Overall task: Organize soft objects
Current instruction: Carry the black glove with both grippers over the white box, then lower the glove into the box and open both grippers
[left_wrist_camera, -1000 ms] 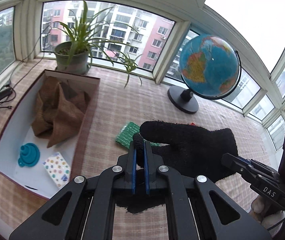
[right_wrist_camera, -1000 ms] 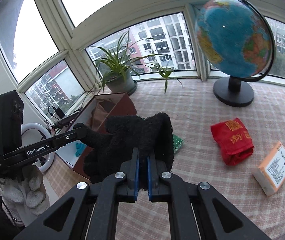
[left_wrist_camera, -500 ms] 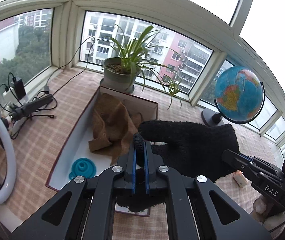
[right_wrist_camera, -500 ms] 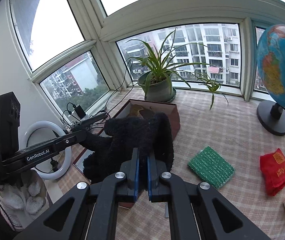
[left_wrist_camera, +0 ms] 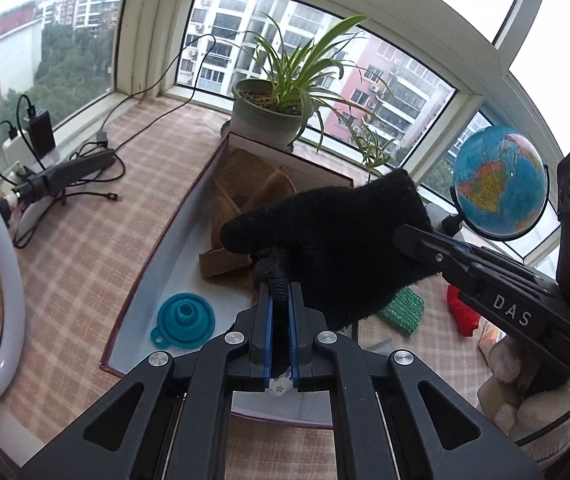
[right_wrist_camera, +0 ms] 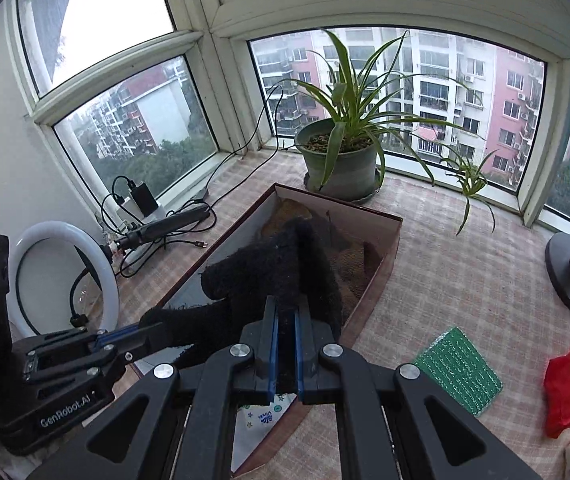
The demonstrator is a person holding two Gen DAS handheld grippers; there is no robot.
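The fuzzy black knitted glove [left_wrist_camera: 337,240] hung in the air above the long maroon-walled box with a white floor [left_wrist_camera: 153,256], stretched between the two tools. The left gripper [left_wrist_camera: 279,300] was clenched on one of its fingers, and the right gripper [right_wrist_camera: 285,320] was clenched on its cuff end.

Judging from that two-point hold, the likeliest trouble was uneven letting go: if one side released first, the glove could swing from the other and drape over the box wall or drop outside on the checked tablecloth [left_wrist_camera: 85,248]. Its loose knit might also snag on a blue pad and refuse to fall. It could land on the small teal silicone funnel [left_wrist_camera: 183,320] rather than beside the crumpled brown burlap cloth [left_wrist_camera: 237,200].

The left wrist view showed the box floor, the funnel and the burlap clearly. The right wrist view hid the funnel behind the glove, but showed the printed tissue packet [right_wrist_camera: 261,416] at the near end of the box, and the flat green scouring pad [right_wrist_camera: 459,370] and red fabric pouch [right_wrist_camera: 565,388] well apart on the cloth.
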